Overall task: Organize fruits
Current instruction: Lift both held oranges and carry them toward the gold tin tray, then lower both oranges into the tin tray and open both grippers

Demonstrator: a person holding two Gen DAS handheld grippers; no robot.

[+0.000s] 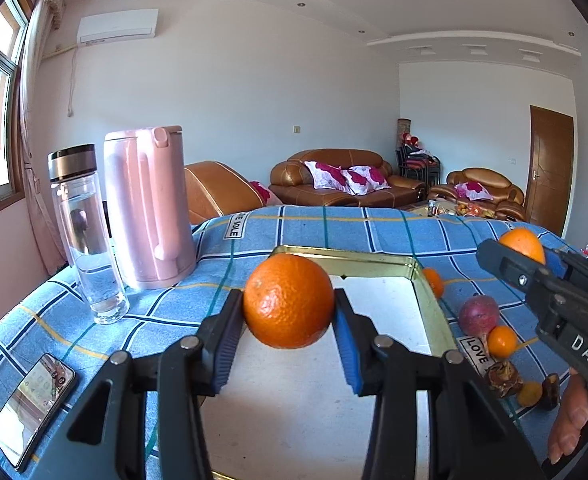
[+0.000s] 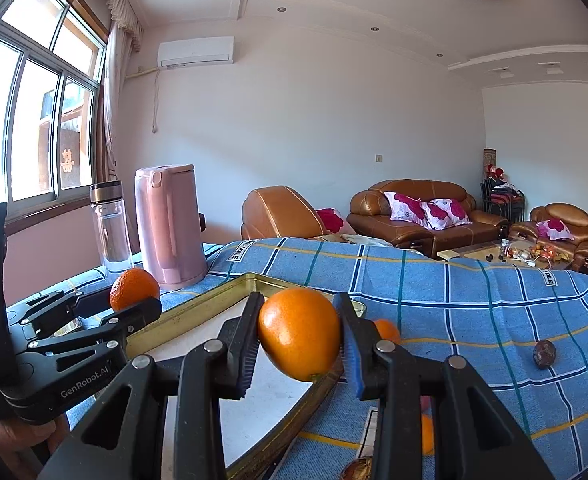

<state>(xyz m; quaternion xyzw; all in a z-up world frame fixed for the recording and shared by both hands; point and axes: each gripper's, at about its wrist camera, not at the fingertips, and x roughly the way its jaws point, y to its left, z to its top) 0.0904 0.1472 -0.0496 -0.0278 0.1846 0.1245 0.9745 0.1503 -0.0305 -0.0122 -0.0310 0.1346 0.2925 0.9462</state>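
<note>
On the far left of the blue checked cloth lie a phone at seven o'clock, then a clear bottle and a pink kettle at ten o'clock.

The left gripper is clamped on a round orange, its blue pads pressing the fruit's two sides at about its widest girth, and it holds the fruit in the air over the white floor of the gold-rimmed tray. The peel is pebbled, so it probably grips well. The fruit looks firm yet yielding and of moderate weight, so a squeeze across the middle seems right, while more force could bruise it.

At three o'clock the right gripper is closed on a second orange. In the right wrist view this right gripper pinches the smoother, more oval orange across its narrow width, above the tray's near rim. Its glossy skin may slip more readily.

The left wrist view alone shows the loose pile at four o'clock: a purple passion fruit, a small orange, a brown dried fruit and darker bits beside it, plus fingertips of the hand. The right wrist view alone shows a lone dark fruit at three o'clock on the cloth, well apart from the tray, and the left gripper from the side with its orange.
</note>
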